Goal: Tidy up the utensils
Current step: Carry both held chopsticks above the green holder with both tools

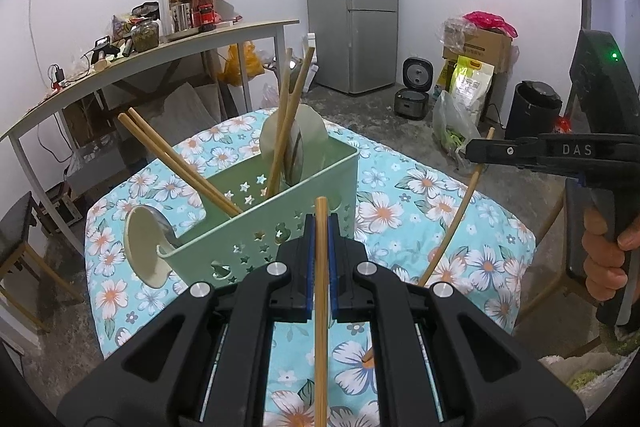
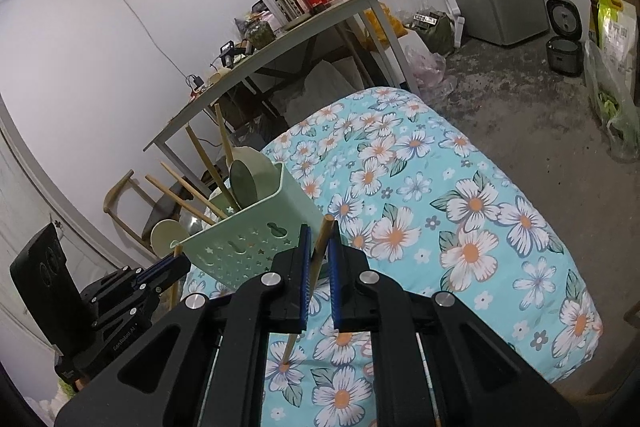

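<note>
Left hand-held gripper (image 1: 321,227) clamped on bamboo chopstick (image 1: 321,307); right hand-held gripper (image 2: 318,247) clamped on second bamboo chopstick (image 2: 320,251), both just beside pale green perforated plastic basket (image 1: 256,227) on floral-clothed counter (image 1: 420,203).

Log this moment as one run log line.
left tongs: shut on chopstick | right tongs: shut on second chopstick | green basket: holds chopsticks, spoons

Leaning chopsticks (image 1: 180,163) and spoons (image 1: 146,247) crowd the green caddy's (image 1: 256,227) opening; floral tablecloth (image 2: 460,211) rightward lies open.
</note>
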Available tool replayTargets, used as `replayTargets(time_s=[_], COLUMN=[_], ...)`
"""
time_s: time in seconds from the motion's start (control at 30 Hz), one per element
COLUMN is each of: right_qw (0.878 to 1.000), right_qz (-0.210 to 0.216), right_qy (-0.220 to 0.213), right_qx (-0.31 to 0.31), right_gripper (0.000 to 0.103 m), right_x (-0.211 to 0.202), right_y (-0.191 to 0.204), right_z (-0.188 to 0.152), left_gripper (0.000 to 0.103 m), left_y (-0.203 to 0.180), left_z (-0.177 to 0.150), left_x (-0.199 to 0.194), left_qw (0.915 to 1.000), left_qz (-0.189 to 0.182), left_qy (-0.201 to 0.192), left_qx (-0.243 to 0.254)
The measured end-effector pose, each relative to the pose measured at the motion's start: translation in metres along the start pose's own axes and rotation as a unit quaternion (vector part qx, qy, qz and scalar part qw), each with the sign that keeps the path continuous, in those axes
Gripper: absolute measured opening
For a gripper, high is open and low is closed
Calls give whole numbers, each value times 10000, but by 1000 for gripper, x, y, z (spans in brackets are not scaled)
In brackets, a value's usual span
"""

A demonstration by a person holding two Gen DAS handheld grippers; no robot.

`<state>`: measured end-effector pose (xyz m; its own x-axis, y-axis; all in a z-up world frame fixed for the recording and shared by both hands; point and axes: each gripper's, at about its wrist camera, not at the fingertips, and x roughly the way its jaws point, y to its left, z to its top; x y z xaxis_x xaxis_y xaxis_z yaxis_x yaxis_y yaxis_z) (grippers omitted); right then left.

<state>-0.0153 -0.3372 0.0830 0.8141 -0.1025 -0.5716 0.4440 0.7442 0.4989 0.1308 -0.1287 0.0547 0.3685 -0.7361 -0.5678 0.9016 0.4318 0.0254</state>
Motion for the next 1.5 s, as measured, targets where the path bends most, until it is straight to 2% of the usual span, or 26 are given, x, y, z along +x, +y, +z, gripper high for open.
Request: replayTargets(time_s=[0.57, 1.0, 1.2, 1.37, 1.5], right_qw=[9995, 9991, 9990, 9993, 9995], right_qz=[16, 61, 89, 119, 123], right_qy=[-201, -289, -298, -245, -204], right_qx=[-235, -318, -325, -250, -191], right_gripper=[7, 6, 6, 6, 6], right_x=[-15, -23, -23, -18, -14], right_y=[10, 13, 11, 7, 4], right_z=[3, 4, 6, 9, 11], left_gripper=[5, 5, 5, 5, 5], left_y=[3, 29, 43, 59, 70], left_z=[16, 49, 75, 103, 121], left_x=[-24, -68, -99, -124, -136], left_qw=[9993, 9934, 9825, 9665, 9512], left_qz=[157, 166, 233, 262, 77], left_qy=[-347, -1050, -1762, -2445, -2925], left_qx=[-15, -439, -553, -743, -977])
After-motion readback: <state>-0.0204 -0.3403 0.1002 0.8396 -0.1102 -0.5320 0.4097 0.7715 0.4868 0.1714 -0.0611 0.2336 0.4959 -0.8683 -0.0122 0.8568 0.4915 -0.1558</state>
